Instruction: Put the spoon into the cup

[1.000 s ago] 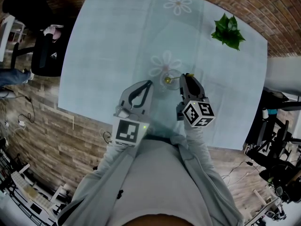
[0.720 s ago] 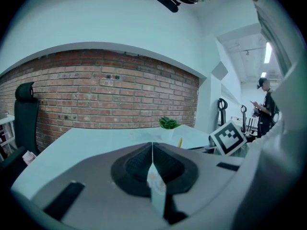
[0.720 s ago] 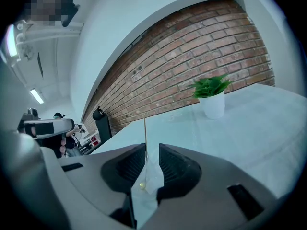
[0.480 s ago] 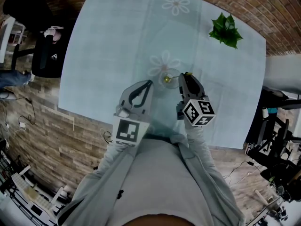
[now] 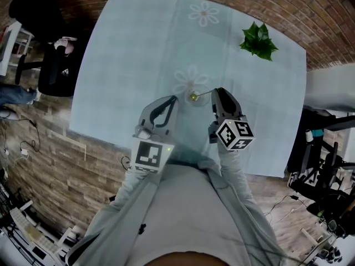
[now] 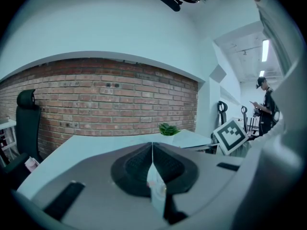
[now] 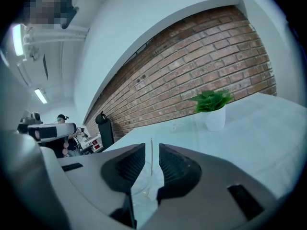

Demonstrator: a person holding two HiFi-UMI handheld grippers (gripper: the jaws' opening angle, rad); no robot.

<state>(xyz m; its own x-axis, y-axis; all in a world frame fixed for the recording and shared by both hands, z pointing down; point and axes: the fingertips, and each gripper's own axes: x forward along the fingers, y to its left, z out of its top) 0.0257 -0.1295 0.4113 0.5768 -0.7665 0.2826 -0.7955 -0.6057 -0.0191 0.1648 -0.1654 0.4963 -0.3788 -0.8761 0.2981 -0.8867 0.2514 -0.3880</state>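
Spoon [image 7: 151,163] stands in cup [image 5: 188,100] between spread right claw [image 7: 152,147]; left claw [image 6: 152,146] pressed together.

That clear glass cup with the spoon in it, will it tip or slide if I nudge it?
The cup looks like thin clear glass: probably light and breakable. The spoon leans over its rim toward the right gripper, so bumping the handle might tip it. On the tablecloth it would likely drag, not glide.

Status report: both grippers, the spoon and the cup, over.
Left gripper shut, empty, beside the cup. Right gripper open, fingers apart either side of the spoon handle. Spoon stands in the cup. Nothing in the way.
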